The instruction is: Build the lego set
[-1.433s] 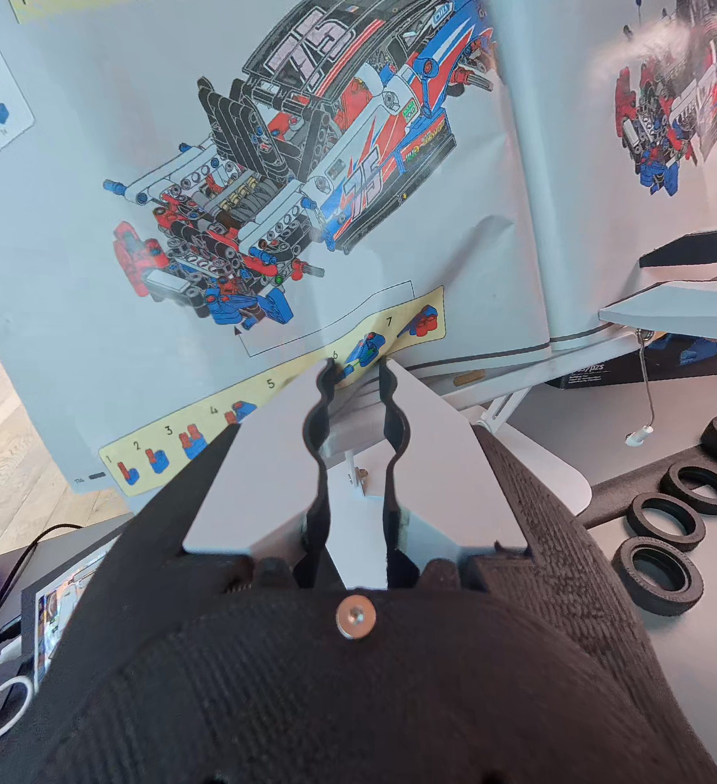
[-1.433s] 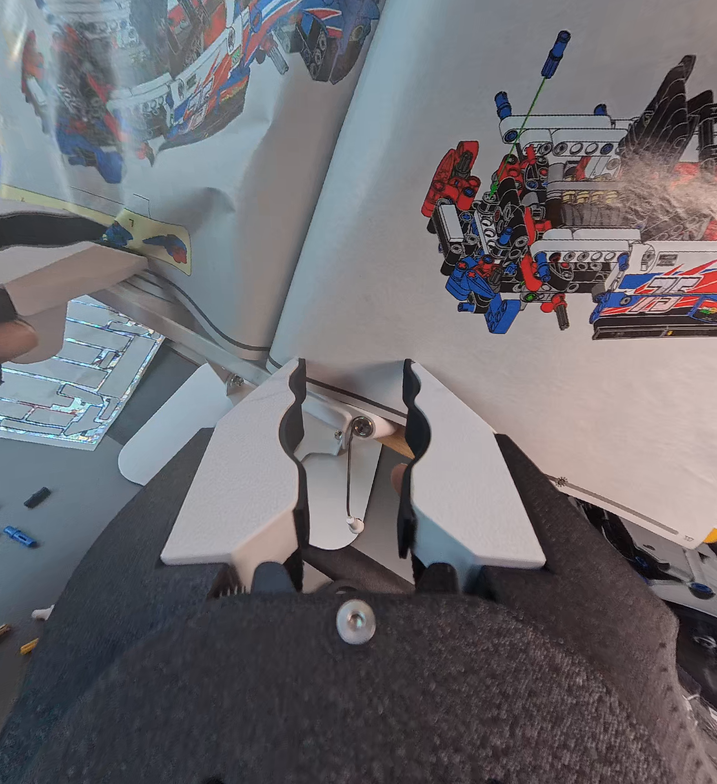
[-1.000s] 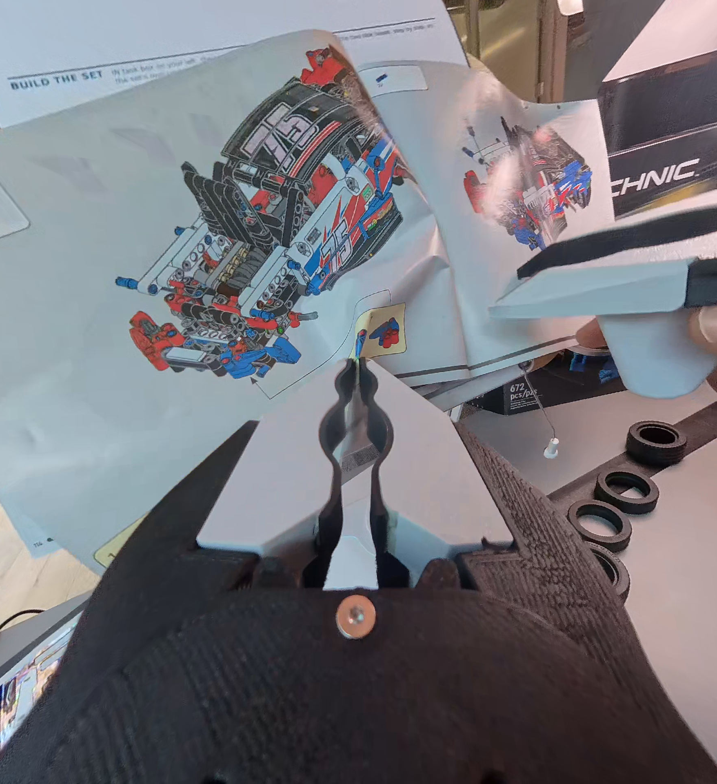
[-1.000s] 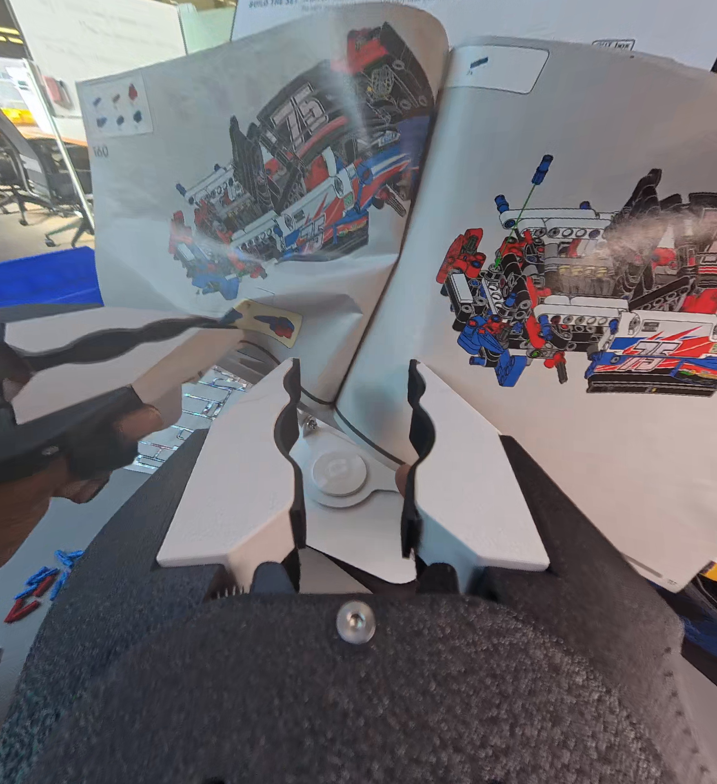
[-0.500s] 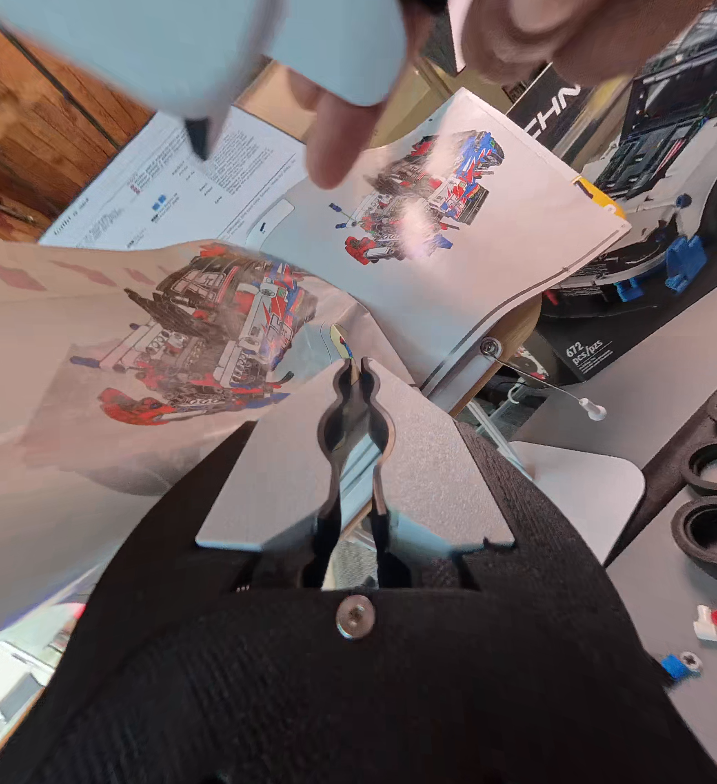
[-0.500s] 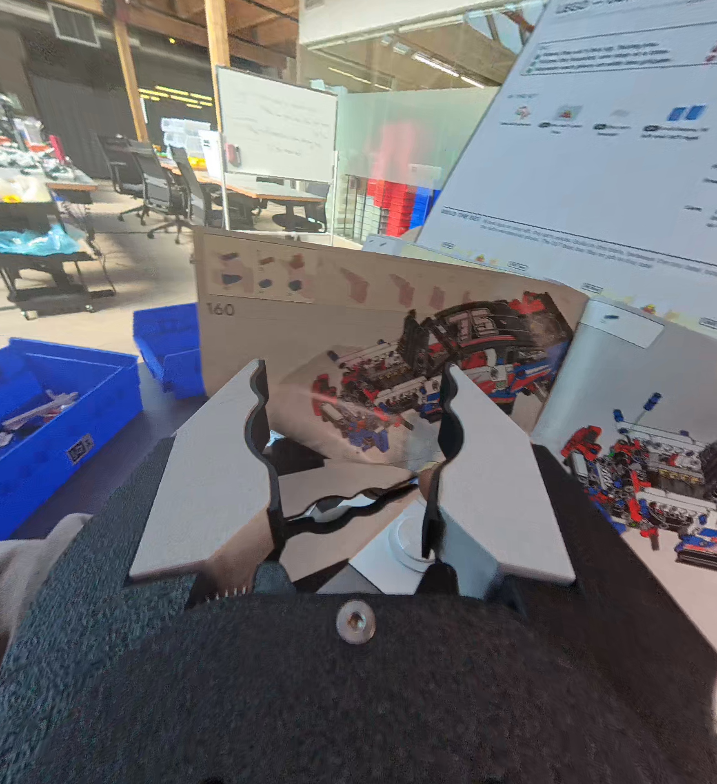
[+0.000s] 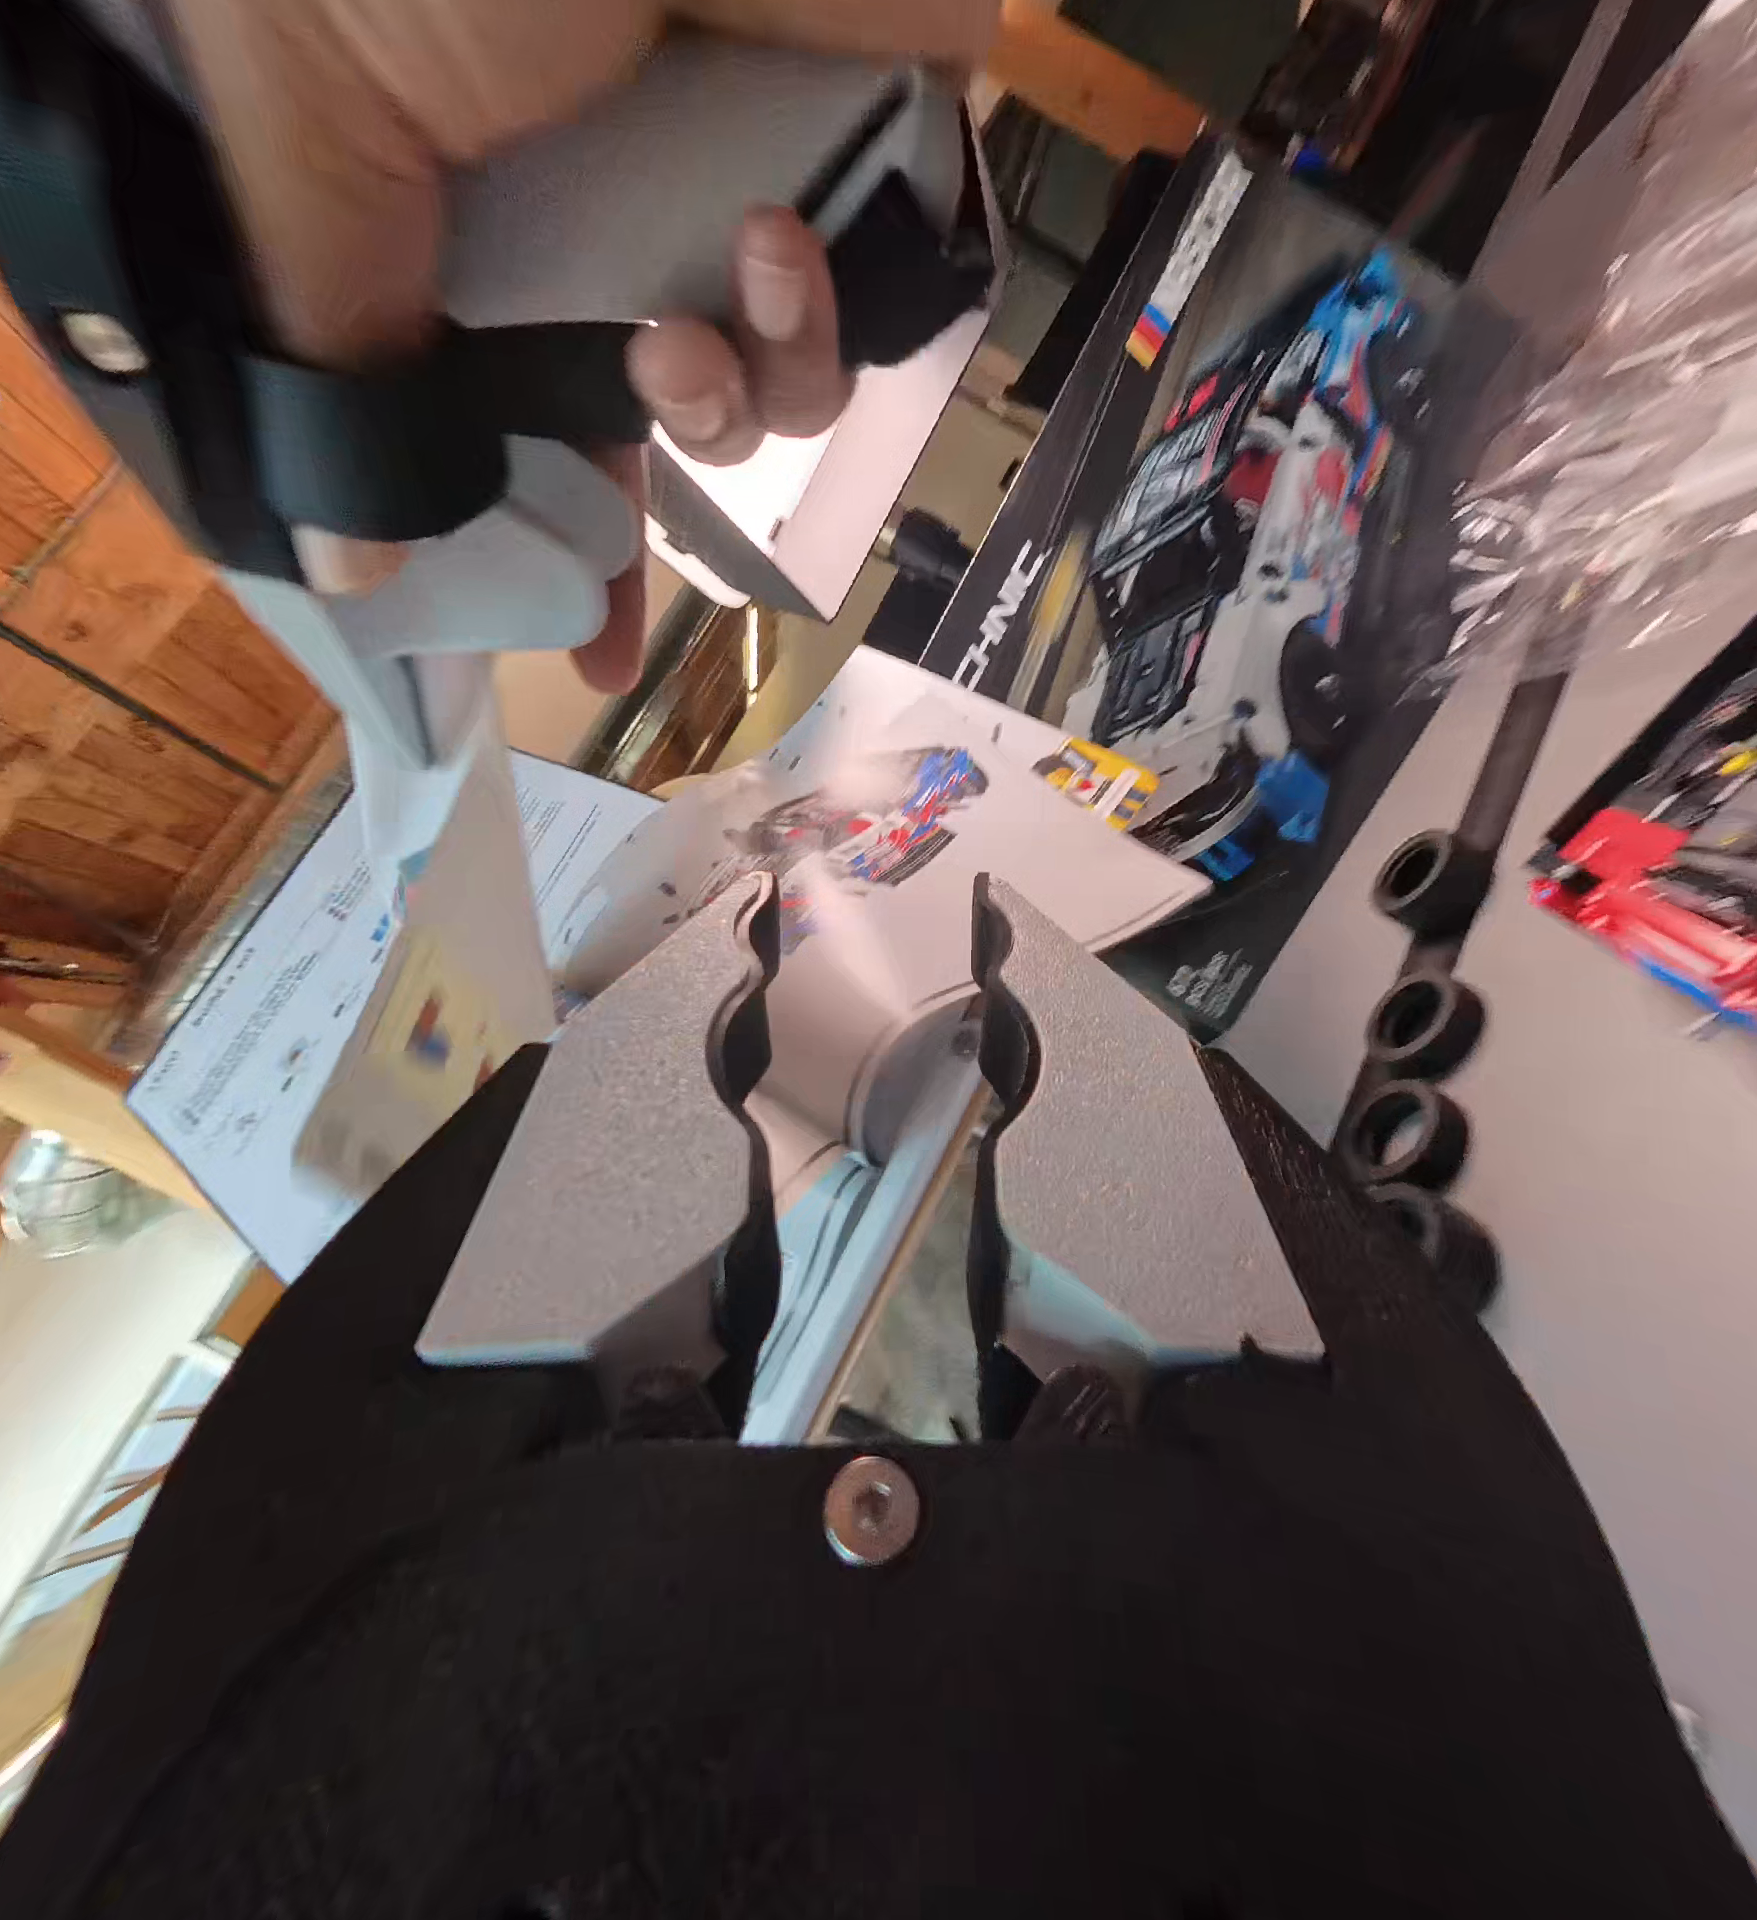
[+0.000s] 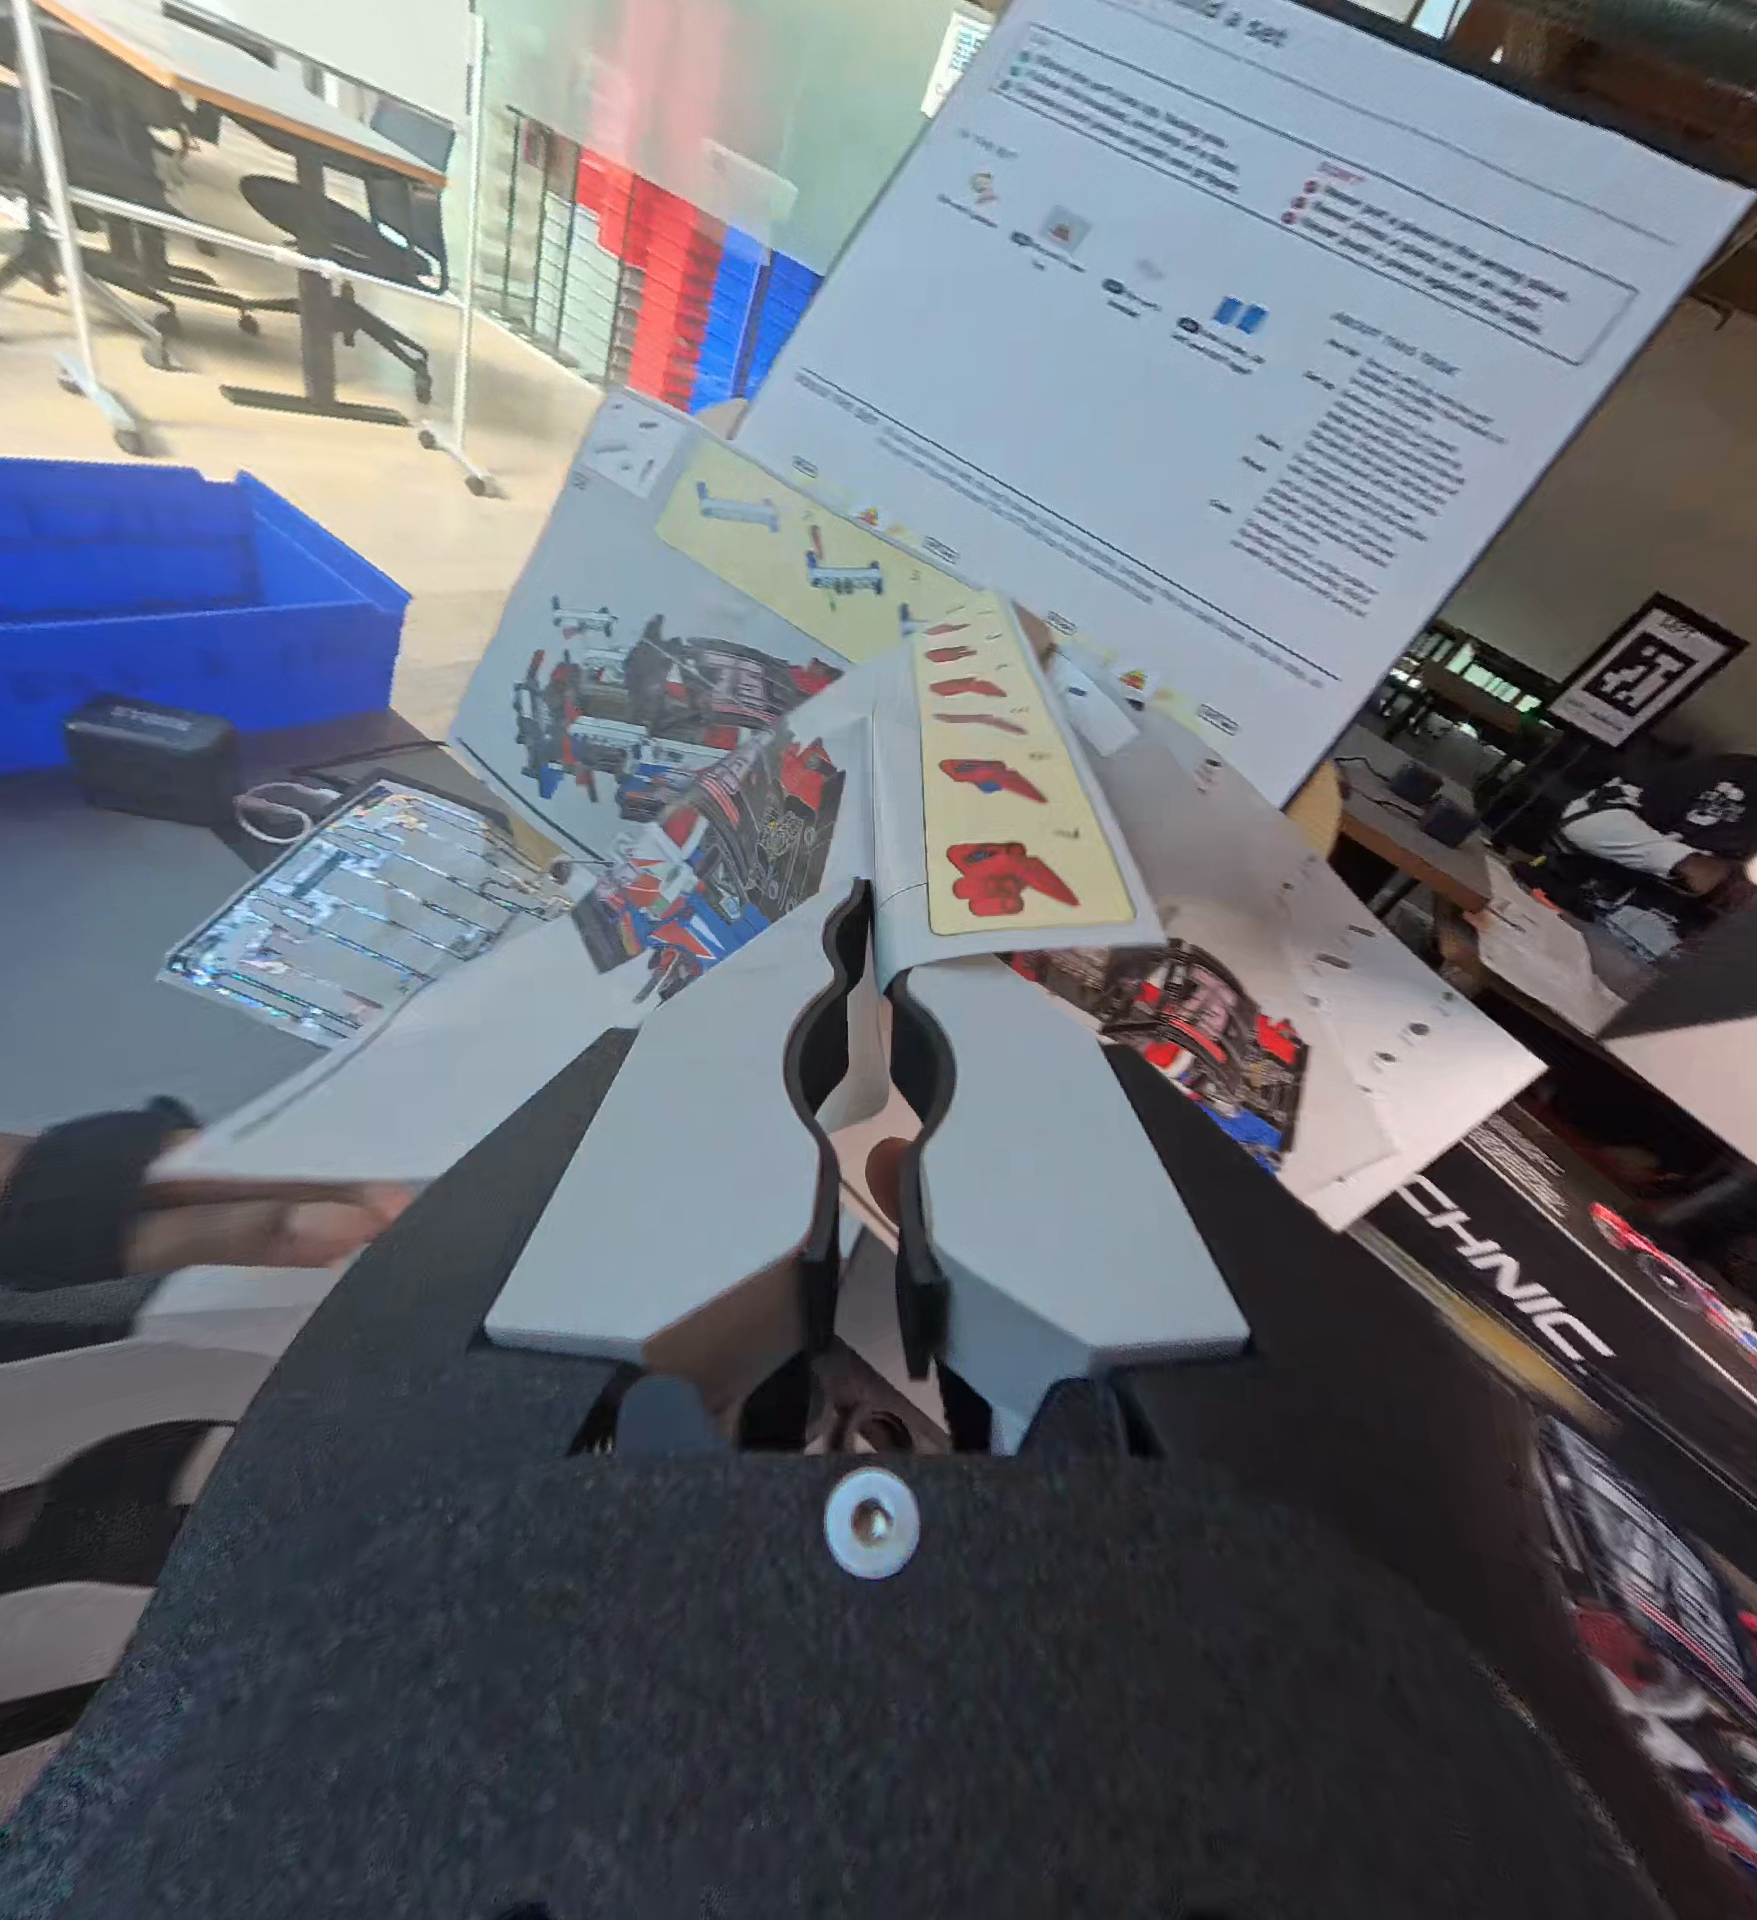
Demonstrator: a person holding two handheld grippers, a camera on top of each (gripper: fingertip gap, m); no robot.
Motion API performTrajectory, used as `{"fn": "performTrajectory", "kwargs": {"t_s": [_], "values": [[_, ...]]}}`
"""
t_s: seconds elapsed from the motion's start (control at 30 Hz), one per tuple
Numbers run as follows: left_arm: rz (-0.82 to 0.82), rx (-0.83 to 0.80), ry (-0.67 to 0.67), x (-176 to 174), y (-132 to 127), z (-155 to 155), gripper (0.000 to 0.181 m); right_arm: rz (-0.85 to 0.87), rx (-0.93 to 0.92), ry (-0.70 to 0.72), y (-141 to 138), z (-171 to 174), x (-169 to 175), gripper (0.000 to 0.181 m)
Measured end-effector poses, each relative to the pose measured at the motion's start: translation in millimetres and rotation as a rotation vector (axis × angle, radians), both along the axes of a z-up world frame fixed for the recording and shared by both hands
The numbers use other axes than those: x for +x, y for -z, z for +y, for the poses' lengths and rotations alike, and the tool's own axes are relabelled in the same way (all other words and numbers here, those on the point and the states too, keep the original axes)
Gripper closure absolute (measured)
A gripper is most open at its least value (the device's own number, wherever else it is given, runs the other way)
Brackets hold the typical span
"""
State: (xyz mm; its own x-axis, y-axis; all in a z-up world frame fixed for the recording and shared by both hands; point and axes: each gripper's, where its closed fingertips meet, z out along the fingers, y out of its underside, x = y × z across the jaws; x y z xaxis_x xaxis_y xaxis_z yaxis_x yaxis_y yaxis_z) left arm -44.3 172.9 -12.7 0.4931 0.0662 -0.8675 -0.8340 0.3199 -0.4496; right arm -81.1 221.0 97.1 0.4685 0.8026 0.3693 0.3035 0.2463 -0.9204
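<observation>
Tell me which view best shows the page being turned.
Right wrist view: the right tool is shut on the page, its yellow strip facing the camera. Left wrist view shows only that page's blurred edge under the right tool.

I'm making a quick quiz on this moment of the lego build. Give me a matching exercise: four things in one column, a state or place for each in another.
Things:
1. left gripper
2. right gripper
3. black tyres
4. blue bin

States or places:
A. shut on a booklet page
B. lined up on the grey table
C. open, holding nothing
D. far left, beyond the table

Pairs: 1-C, 2-A, 3-B, 4-D
</observation>
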Motion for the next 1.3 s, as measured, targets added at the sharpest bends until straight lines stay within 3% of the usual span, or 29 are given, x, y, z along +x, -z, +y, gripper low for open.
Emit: {"fn": "performTrajectory", "kwargs": {"t_s": [0.1,0.2,0.3,0.4,0.6,0.67,0.77,0.93,1.0,1.1,1.17,1.23,1.3], "values": [[-0.176,-0.043,0.127,1.2,-14.6,-22.3,0.157,-0.019,0.017,0.098,1.8,46.1,38.8,0.181],[-0.382,-0.051,0.197,-18.9,-45.0,-23.7,0.17,-0.043,0.029,0.192,8.1,95.0,68.9,0.181],[-0.568,-0.192,0.116,-58.3,-52.1,14.5,0.172,-0.087,0.033,0.246,22.1,139.6,82.3,0.181],[-0.701,-0.457,0.031,-89.2,-28.3,68.6,0.163,-0.118,0.016,0.29,36.2,175.1,85.6,0.181],[-0.551,-0.627,-0.13,-102.7,-8.2,141.5,0.176,-0.135,-0.07,0.362,72.8,216.2,83.7,0.163],[-0.513,-0.627,-0.186,-102.3,-5.6,156.4,0.181,-0.101,-0.035,0.412,72.3,215.6,91.7,0.163],[-0.483,-0.622,-0.253,-100.1,-1.2,170.1,0.181,0.026,0.029,0.359,58.4,184.4,88.3,0.162],[-0.5,-0.592,-0.28,-96.0,1.5,178.5,0.181,0.086,-0.038,0.132,71.2,128.3,35.8,0.162],[-0.499,-0.588,-0.288,-96.0,1.8,178.6,0.181,0.14,-0.04,0.143,68.6,125.9,20.5,0.163],[-0.478,-0.582,-0.294,-96.3,2.7,176.9,0.181,0.339,-0.017,0.359,31.7,143.0,51.7,0.15],[-0.472,-0.582,-0.289,-96.4,3.6,176.6,0.181,0.505,-0.022,0.406,6.0,143.3,80.4,0.143],[-0.47,-0.576,-0.283,-96.2,4.0,177.3,0.181,0.581,0.028,0.344,-7.9,134.8,83.9,0.151],[-0.483,-0.573,-0.277,-95.5,4.7,178.1,0.181,0.498,0.065,0.255,-0.7,129.5,58.3,0.157]]}}
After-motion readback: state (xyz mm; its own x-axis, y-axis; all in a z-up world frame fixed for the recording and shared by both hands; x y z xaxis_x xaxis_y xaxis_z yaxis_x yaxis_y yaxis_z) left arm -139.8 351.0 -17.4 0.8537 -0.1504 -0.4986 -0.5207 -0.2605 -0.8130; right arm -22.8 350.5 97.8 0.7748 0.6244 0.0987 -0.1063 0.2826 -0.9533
